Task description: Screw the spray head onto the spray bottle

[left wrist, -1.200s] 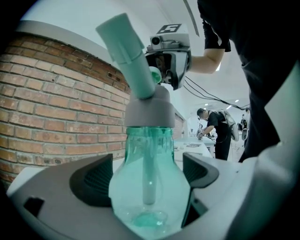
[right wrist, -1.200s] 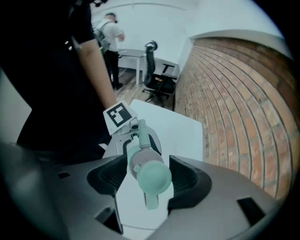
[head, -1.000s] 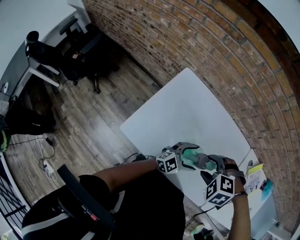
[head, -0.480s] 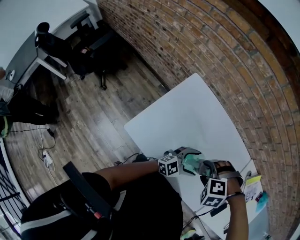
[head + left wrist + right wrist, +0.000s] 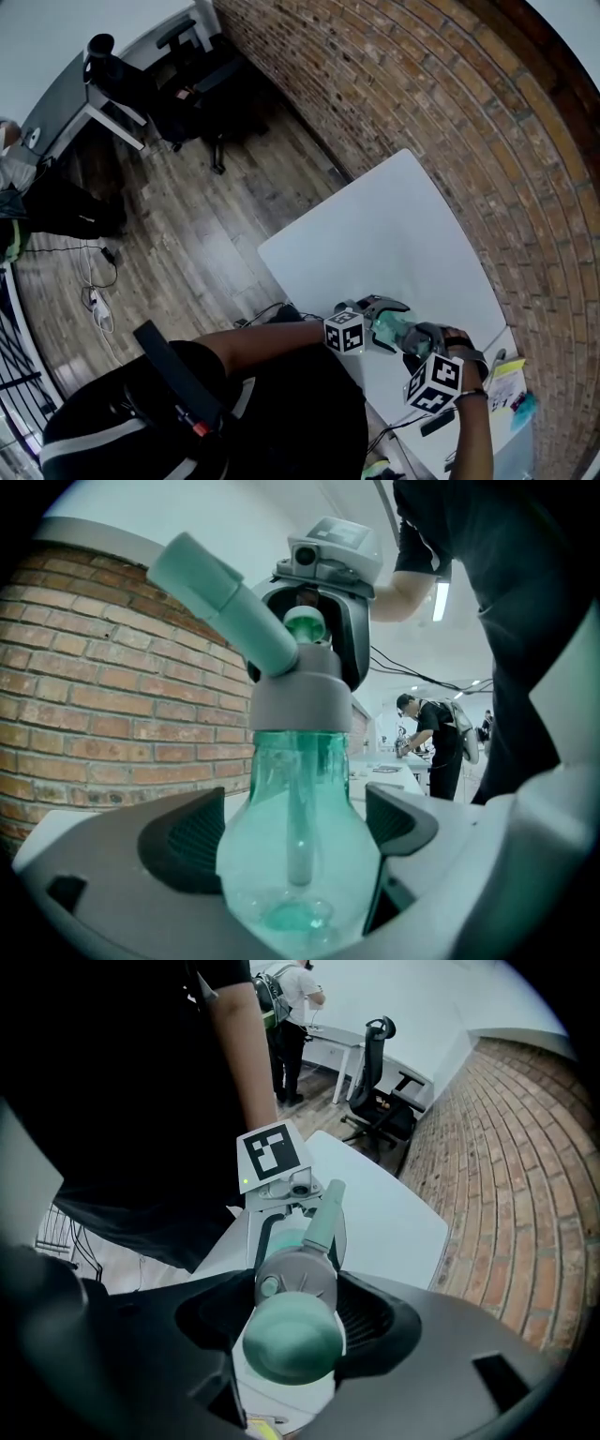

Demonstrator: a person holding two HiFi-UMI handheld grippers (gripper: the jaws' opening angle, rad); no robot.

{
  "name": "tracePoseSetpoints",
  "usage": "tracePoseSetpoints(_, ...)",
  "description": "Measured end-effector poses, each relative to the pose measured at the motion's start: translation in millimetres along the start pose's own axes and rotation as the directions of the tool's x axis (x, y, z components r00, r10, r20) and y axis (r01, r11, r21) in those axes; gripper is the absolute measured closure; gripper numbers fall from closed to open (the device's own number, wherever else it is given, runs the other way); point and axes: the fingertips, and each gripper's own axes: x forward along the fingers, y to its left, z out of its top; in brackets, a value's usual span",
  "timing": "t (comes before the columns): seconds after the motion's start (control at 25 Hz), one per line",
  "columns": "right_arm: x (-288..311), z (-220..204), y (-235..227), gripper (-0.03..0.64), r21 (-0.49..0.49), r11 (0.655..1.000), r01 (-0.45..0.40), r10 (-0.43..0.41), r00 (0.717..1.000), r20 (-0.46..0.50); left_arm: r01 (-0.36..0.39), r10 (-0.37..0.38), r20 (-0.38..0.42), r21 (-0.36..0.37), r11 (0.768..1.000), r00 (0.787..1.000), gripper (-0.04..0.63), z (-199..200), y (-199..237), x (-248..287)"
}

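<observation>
A translucent teal spray bottle (image 5: pixel 300 855) stands upright between the pads of my left gripper (image 5: pixel 295 841), which is shut on its round body just above the white table (image 5: pixel 375 234). On the bottle's neck sits the spray head (image 5: pixel 295 686), with a grey collar and a teal nozzle (image 5: pixel 220 592). My right gripper (image 5: pixel 291 1321) points straight down over the top, and its jaws are shut on the spray head (image 5: pixel 295 1307). In the head view both grippers meet at the table's near edge, with the left gripper (image 5: pixel 380 323) beside the right gripper (image 5: pixel 417 345).
A brick wall (image 5: pixel 450 112) runs along the table's far side. Papers and small items (image 5: pixel 511 375) lie at the table's right end. Office chairs (image 5: pixel 187 75) and a desk stand on the wood floor at the left. A person (image 5: pixel 436 742) stands far off.
My right gripper has rolled a little about the spray head. The left gripper and the bottle have stayed put. The head view has shifted slightly.
</observation>
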Motion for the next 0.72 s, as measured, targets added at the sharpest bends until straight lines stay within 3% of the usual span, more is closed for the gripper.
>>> tracePoseSetpoints(0.44, -0.9, -0.9, -6.1, 0.339, 0.275, 0.961, 0.008, -0.021, 0.999, 0.044, 0.000, 0.000, -0.002, -0.005, 1.000, 1.000, 0.129, -0.4, 0.5, 0.7)
tracePoseSetpoints(0.72, -1.4, -1.7, -8.9, 0.339, 0.471, 0.882, 0.015, -0.047, 0.997, 0.056, -0.009, 0.009, 0.004, -0.010, 1.000, 1.000, 0.129, -0.1, -0.9, 0.0)
